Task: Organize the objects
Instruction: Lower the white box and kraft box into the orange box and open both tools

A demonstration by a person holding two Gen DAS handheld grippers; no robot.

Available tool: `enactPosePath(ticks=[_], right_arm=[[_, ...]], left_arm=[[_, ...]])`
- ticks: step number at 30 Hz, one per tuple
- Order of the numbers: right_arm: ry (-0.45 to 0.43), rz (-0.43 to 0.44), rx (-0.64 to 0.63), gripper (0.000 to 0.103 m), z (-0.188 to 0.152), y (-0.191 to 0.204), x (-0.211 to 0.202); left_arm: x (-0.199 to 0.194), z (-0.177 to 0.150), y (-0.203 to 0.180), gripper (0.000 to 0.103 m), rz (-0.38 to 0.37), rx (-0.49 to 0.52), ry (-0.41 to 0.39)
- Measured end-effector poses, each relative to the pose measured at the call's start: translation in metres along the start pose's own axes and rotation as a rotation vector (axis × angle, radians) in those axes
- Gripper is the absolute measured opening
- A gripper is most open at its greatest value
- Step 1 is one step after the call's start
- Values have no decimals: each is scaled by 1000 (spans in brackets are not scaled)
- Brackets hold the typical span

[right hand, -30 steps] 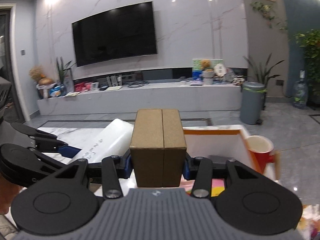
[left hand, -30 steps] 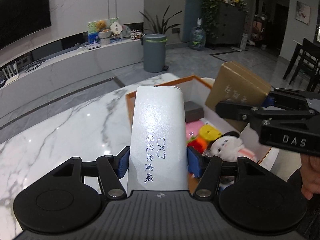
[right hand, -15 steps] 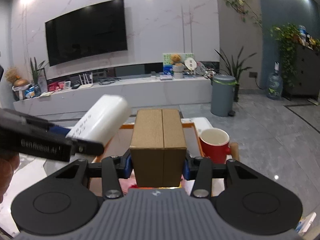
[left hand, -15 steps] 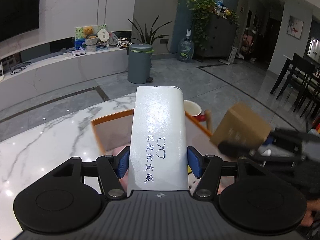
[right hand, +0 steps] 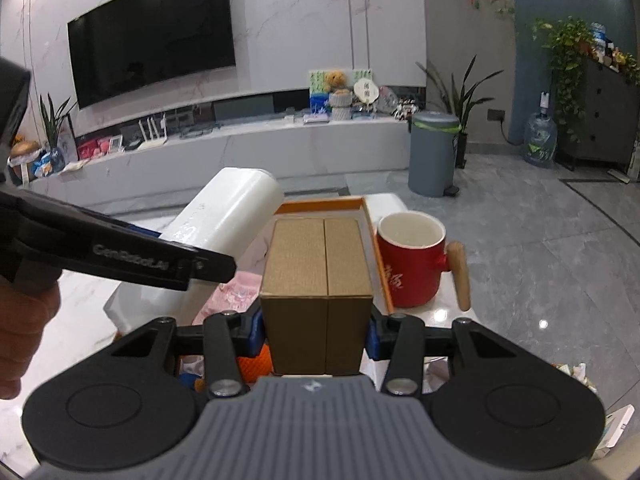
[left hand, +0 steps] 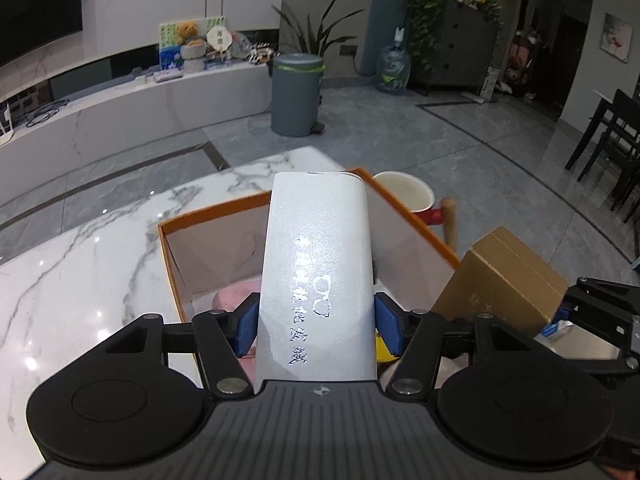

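My left gripper (left hand: 316, 326) is shut on a white glasses case (left hand: 318, 276) with silver print, held above an orange-rimmed box (left hand: 168, 248) on the marble table. My right gripper (right hand: 316, 334) is shut on a brown cardboard box (right hand: 318, 276). That brown box also shows in the left wrist view (left hand: 504, 280), at the right of the orange-rimmed box. The white case shows in the right wrist view (right hand: 232, 212), with the left gripper's dark finger (right hand: 132, 256) in front of it. Pink items (right hand: 232, 292) lie inside the orange-rimmed box.
A red mug (right hand: 412, 264) with a wooden handle stands just right of the orange-rimmed box (right hand: 320, 204). The marble table (left hand: 80, 280) spreads to the left. A grey bin (left hand: 296, 96) stands on the floor beyond the table.
Both grippers have moved over the orange-rimmed box, keeping their loads. The brown box has come lower and nearer the box's right side; the red mug now looks closer.
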State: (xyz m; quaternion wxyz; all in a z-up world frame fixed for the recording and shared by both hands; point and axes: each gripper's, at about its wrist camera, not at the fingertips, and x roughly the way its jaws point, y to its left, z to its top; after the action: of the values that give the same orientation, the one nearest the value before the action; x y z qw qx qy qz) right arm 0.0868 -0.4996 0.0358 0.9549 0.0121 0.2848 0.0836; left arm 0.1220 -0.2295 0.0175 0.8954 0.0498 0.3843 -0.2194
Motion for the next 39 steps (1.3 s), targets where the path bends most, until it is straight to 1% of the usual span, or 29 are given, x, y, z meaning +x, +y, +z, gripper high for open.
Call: enactPosePath(ticks=[7, 11, 15, 18, 22, 25, 30, 34, 35, 38, 39], right_arm=[[88, 64, 34, 48, 7, 10, 34], [161, 131, 118, 47, 16, 10, 55], [223, 174, 176, 47, 22, 6, 76], [300, 206, 231, 47, 24, 2, 95], [410, 264, 304, 47, 20, -5, 119], [455, 291, 350, 47, 16, -11, 132], [517, 310, 354, 47, 11, -11, 145], [530, 285, 311, 48, 11, -5, 147], [530, 276, 300, 50, 12, -11, 148], [501, 226, 236, 59, 17, -8, 142], [497, 220, 213, 59, 18, -6, 141]], left_arm=[[17, 9, 5, 69, 55, 26, 37], [23, 11, 6, 69, 93, 53, 57], [29, 9, 8, 68, 94, 53, 77], [34, 10, 8, 68, 100, 52, 91], [40, 12, 14, 68, 109, 42, 109], [45, 13, 16, 68, 111, 23, 123], [53, 9, 20, 69, 107, 2, 151], [54, 8, 19, 69, 113, 11, 145], [54, 8, 20, 69, 114, 9, 144], [53, 7, 17, 69, 122, 26, 144], [53, 7, 17, 69, 122, 28, 145]])
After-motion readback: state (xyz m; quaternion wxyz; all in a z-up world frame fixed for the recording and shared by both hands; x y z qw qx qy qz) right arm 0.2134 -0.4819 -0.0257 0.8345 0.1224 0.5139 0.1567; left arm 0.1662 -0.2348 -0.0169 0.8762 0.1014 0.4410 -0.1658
